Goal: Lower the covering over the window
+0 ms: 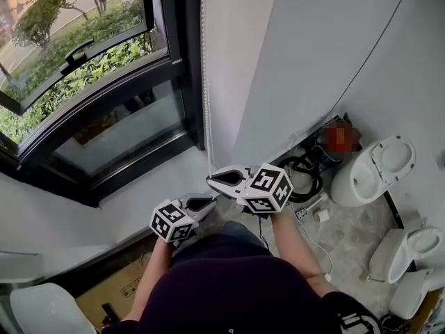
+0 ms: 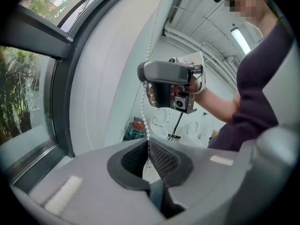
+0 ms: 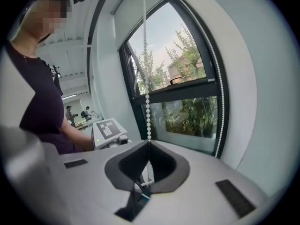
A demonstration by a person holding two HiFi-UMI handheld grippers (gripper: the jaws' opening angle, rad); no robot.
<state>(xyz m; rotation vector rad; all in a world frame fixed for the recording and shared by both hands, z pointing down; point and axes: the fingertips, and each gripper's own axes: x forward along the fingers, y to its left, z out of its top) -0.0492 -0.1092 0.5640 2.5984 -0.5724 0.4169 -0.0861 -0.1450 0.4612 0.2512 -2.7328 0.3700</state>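
The covering's bead chain (image 1: 204,82) hangs beside the window (image 1: 111,127), running down the upper middle of the head view. It is pinched by both claws. The right gripper (image 3: 149,143) is closed tight on it, and the left gripper (image 2: 148,145) is closed on it just below, near centre frame. The covering itself cannot be made out, and the glass is seen bare. Little lowering is judged done, so most of the pulling is left.
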